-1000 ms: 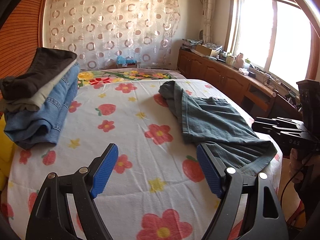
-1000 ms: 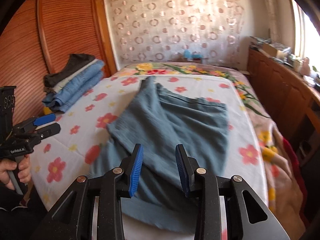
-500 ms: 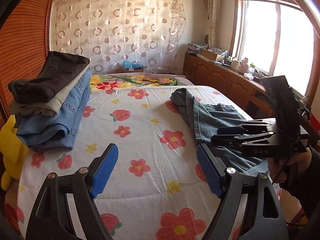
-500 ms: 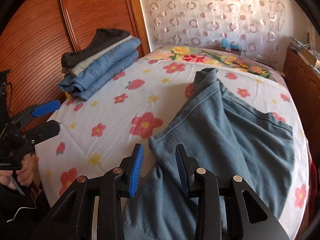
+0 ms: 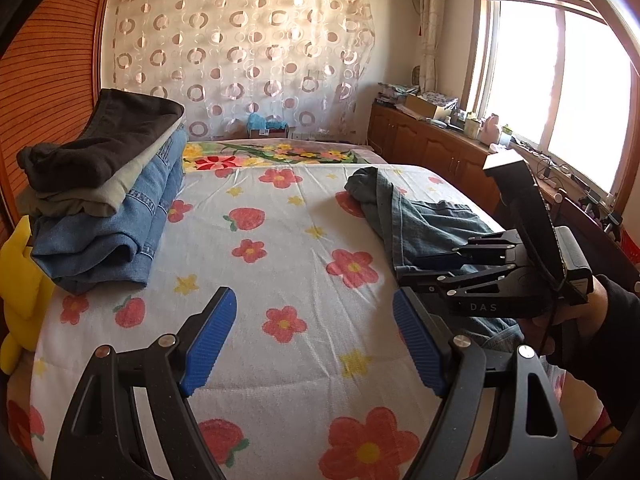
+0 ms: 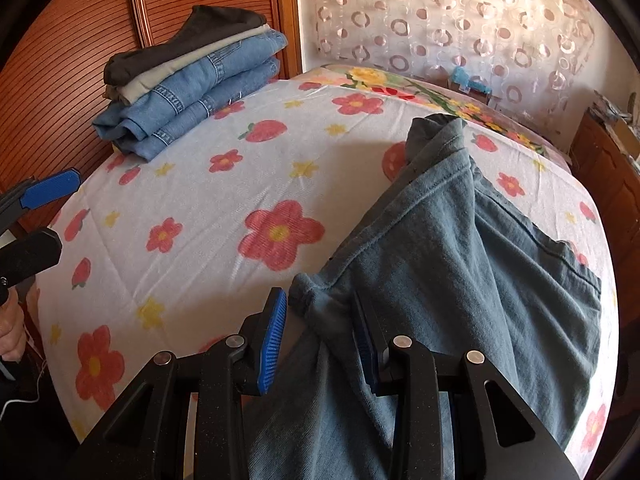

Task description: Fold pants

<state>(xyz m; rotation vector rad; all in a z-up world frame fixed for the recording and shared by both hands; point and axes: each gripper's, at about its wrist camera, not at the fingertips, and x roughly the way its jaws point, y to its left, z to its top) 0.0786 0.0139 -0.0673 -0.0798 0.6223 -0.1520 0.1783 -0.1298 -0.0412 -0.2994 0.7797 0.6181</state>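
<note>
right gripper (image 6: 320, 336) sits low over the near edge of the bed, its jaws partly apart with a bunched fold of the grey-blue pants (image 6: 472, 264) lying between them; from my feed the blue pads (image 6: 274, 340) do not look pressed onto the cloth, so i read it as open around the fold and gripping nothing. in the left wrist view i see the same tool from the side, black and held by a hand (image 5: 576, 316) in a dark sleeve, hanging just over the near end of the pants at the right side of the bed. left gripper (image 5: 316, 340) is spread wide over bare sheet, nothing between its blue pads (image 5: 208, 344), and it touches no garment. the pants lie spread along the right half of the flowered bedsheet (image 6: 224, 208), one narrow end bunched up toward the far side of the bed, the wide part flat with a seam line across it, and the near part trailing off the front edge under my right tool. well apart from them, at the far left corner against the wooden slatted door (image 6: 80, 40), is a stack of folded clothes (image 6: 188, 80): two pairs of blue jeans below, a pale piece above them, a dark one on top. a circle-patterned curtain (image 5: 240, 52) hangs behind the bed and a bright window (image 5: 560, 96) stands on the right above a wooden cabinet (image 5: 432, 148).
</note>
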